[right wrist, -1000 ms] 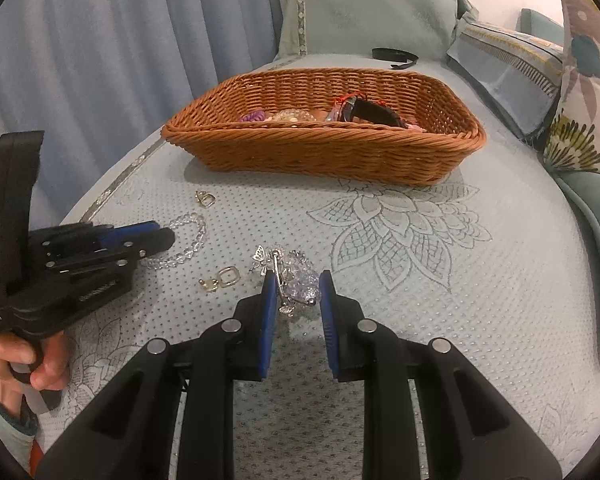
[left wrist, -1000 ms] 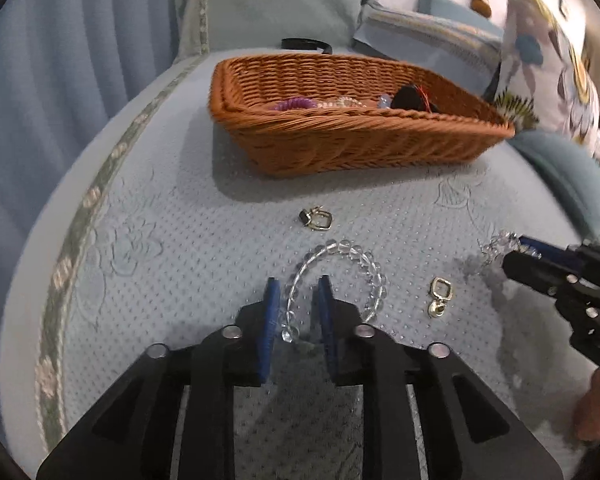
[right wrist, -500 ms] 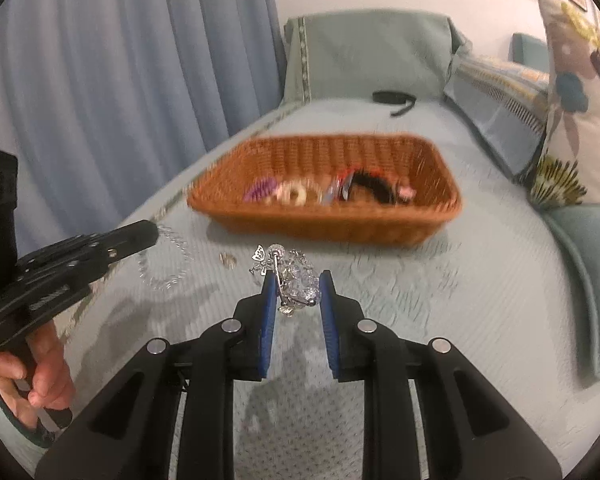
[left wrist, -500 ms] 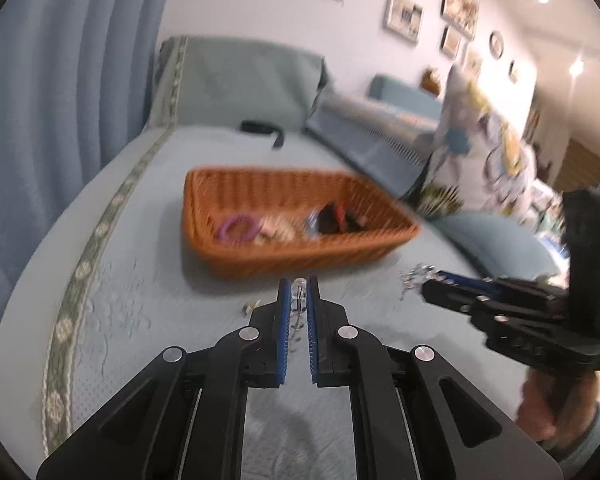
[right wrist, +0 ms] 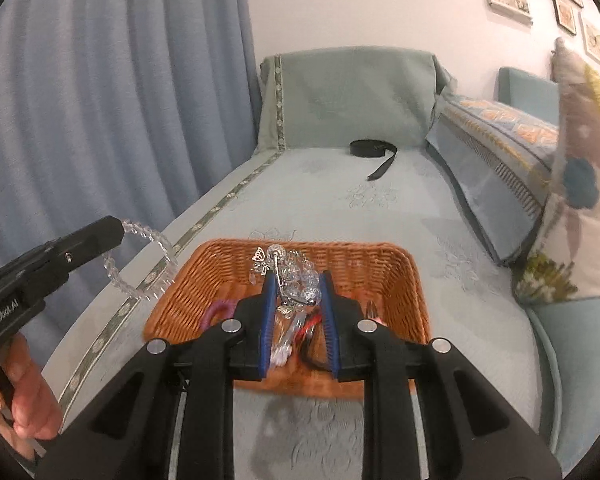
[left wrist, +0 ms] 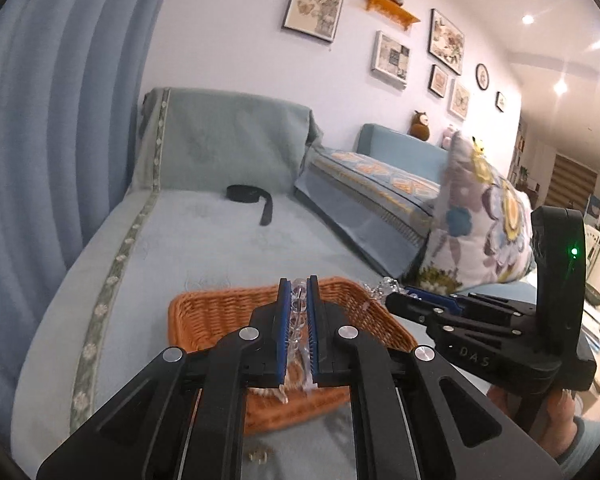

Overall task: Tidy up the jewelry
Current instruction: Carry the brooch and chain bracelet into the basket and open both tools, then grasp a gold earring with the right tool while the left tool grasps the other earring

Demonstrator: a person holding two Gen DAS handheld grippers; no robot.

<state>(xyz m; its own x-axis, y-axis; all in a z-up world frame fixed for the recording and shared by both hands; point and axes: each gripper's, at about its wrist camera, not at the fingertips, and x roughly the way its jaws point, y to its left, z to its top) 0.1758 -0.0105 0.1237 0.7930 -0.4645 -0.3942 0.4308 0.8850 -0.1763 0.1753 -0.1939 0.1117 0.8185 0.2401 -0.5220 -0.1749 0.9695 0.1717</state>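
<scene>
My left gripper (left wrist: pixel 298 286) is shut on a clear bead bracelet (left wrist: pixel 298 312) and holds it in the air above the brown wicker basket (left wrist: pixel 204 312). In the right wrist view the bracelet (right wrist: pixel 140 264) hangs as a loop from the left gripper (right wrist: pixel 118 226), left of the basket. My right gripper (right wrist: pixel 298 280) is shut on a crystal butterfly bracelet (right wrist: pixel 296 276) and holds it over the basket (right wrist: pixel 404 280). The basket holds a purple ring (right wrist: pixel 220 310) and red and black pieces (right wrist: pixel 310 328). The right gripper (left wrist: pixel 388 300) shows at right in the left wrist view.
A small gold earring (left wrist: pixel 258 456) lies on the bed cover in front of the basket. A black strap (right wrist: pixel 374 152) lies far back on the bed. A floral pillow (right wrist: pixel 580 184) and striped cushion (right wrist: pixel 496 148) line the right side. A blue curtain (right wrist: pixel 100 100) hangs on the left.
Both grippers have risen from the bed cover and moved forward to above the basket, each carrying its bracelet. The left gripper closed on the bead bracelet within the last second.
</scene>
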